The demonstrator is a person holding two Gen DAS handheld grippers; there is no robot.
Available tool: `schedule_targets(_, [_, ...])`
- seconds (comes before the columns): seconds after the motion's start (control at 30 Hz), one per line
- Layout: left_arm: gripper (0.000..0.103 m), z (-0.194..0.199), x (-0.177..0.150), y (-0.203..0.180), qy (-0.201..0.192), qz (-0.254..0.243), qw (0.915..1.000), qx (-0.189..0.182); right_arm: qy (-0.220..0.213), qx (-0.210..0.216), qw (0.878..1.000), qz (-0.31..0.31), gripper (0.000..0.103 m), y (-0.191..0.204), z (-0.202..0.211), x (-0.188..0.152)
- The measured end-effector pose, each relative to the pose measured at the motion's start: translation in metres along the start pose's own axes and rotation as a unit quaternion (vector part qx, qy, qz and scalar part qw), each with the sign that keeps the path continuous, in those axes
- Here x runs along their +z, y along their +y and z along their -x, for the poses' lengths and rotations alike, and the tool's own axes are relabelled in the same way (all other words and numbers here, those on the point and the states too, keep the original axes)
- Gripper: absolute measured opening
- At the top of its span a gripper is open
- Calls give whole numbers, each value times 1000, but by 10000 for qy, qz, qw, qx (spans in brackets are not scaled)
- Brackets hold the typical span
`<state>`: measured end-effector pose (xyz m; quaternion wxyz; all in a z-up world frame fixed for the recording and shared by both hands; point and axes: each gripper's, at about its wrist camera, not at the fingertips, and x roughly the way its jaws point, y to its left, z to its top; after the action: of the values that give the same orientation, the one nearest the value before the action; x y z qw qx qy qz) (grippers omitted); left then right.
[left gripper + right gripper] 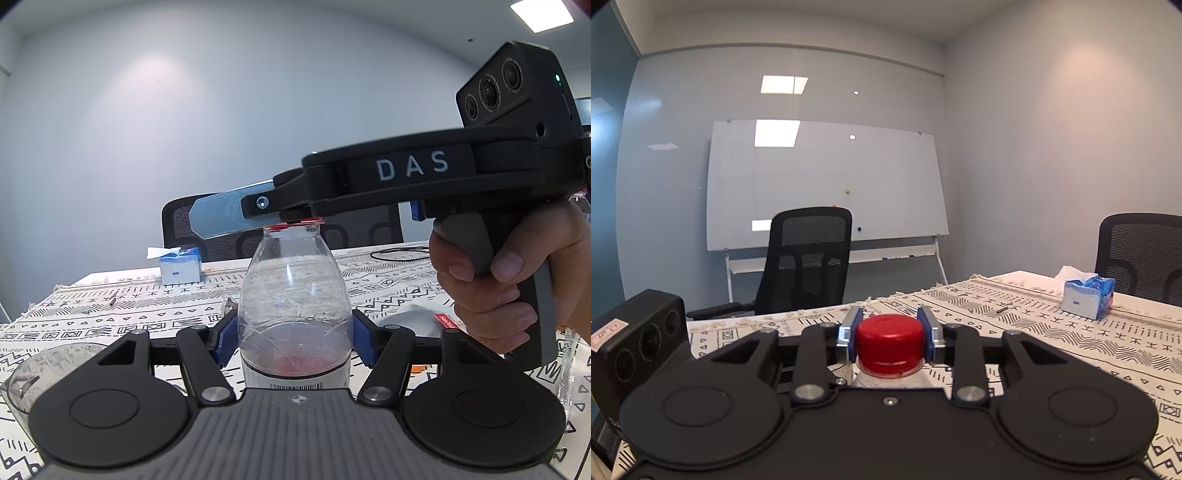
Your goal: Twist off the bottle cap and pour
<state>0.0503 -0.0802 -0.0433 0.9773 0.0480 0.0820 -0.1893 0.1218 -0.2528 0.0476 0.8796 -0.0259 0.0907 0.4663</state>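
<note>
A clear plastic bottle [295, 291] stands upright on the patterned tablecloth [110, 306], with a white label and a reddish tint low inside. My left gripper [295, 341] is shut on the bottle's body, a blue pad pressed on each side. The red cap [889, 341] sits on the bottle's neck. My right gripper [889, 328] comes in level from the right with the cap between its fingers; its blue pads stand just off the cap's sides. In the left wrist view the right gripper's pale fingers [221, 218] cover most of the cap [295, 223]. A person's hand [491, 280] holds its grey grip.
A clear glass [44, 369] stands low at the left, near the left gripper. A blue tissue box [181, 266] sits toward the table's far edge. A white packet [413, 317] and a black cable [399, 254] lie right of the bottle. Black office chairs [809, 258] and a whiteboard [827, 184] stand beyond.
</note>
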Motion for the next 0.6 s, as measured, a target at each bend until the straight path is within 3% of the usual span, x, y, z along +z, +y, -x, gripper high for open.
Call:
schedule_targets(0.03, [59, 0, 0, 0, 3, 6, 10000, 5, 44, -116, 9999, -41, 51, 1, -1, 1])
schedule_targets(0.1, [59, -1, 0, 1, 8, 30, 10000, 26, 91, -304, 9994, -126, 49, 3, -4, 3])
schedule_targets(0.33, [59, -2, 0, 3, 23, 88, 9997, 224, 199, -1538, 9870, -423, 49, 35, -7, 8])
schedule_targets(0.43, [59, -3, 1, 3, 18, 44, 9998, 208, 194, -1722, 9841, -379, 49, 46, 0, 8])
schedule_targets(0.6, [59, -2, 0, 0, 0, -40, 9999, 142, 76, -1924, 9812, -160, 33, 58, 9, 7])
